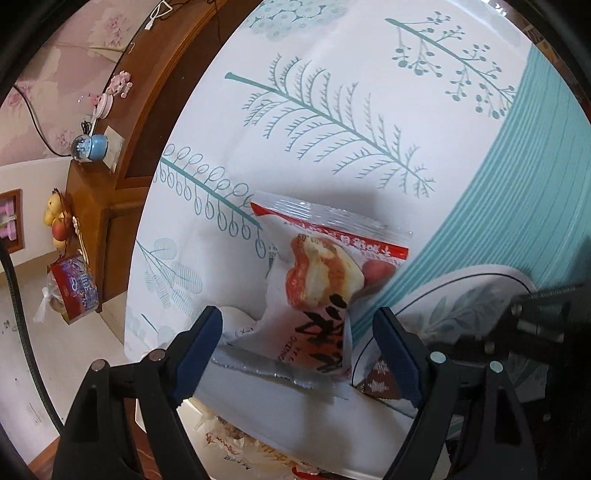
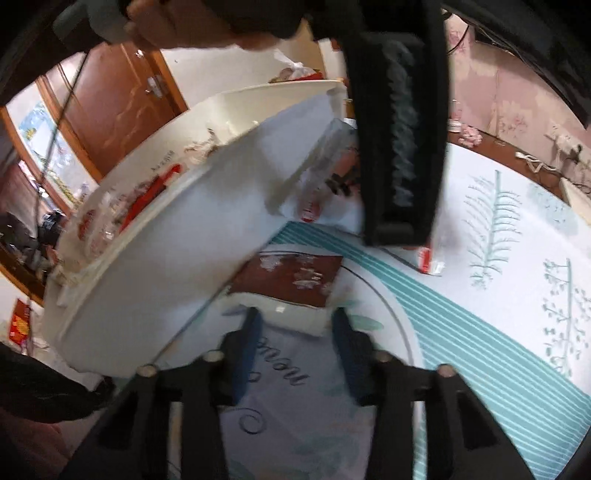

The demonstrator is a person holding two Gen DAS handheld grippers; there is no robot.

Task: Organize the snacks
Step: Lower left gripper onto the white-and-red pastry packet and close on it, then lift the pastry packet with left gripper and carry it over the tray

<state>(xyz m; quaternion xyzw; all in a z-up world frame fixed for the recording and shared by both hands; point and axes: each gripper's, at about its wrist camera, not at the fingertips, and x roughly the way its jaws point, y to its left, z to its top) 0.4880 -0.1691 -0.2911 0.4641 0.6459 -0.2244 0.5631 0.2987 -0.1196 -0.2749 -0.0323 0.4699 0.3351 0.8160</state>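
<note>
A white and red snack packet [image 1: 317, 291] with a cake picture lies on the patterned cloth [image 1: 332, 129], its lower end resting on the rim of a white container [image 1: 288, 402]. My left gripper [image 1: 299, 317] stands open around it, both blue pads clear of its sides. In the right wrist view a brown snack packet [image 2: 291, 277] with white motifs lies beside the white container [image 2: 155, 266]. My right gripper [image 2: 295, 325] has its pads against the packet's white end. The left gripper's black body [image 2: 402, 147] hangs above. The brown snack packet [image 1: 380, 376] also shows by the left gripper's right finger.
Several wrapped snacks [image 2: 125, 203] lie inside the container. A hand [image 2: 184, 29] shows at the top. A wooden cabinet [image 1: 110, 206] holds a snow globe [image 1: 88, 147], fruit [image 1: 55, 221] and a bagged box [image 1: 75, 288]. A wooden door [image 2: 114, 103] stands behind.
</note>
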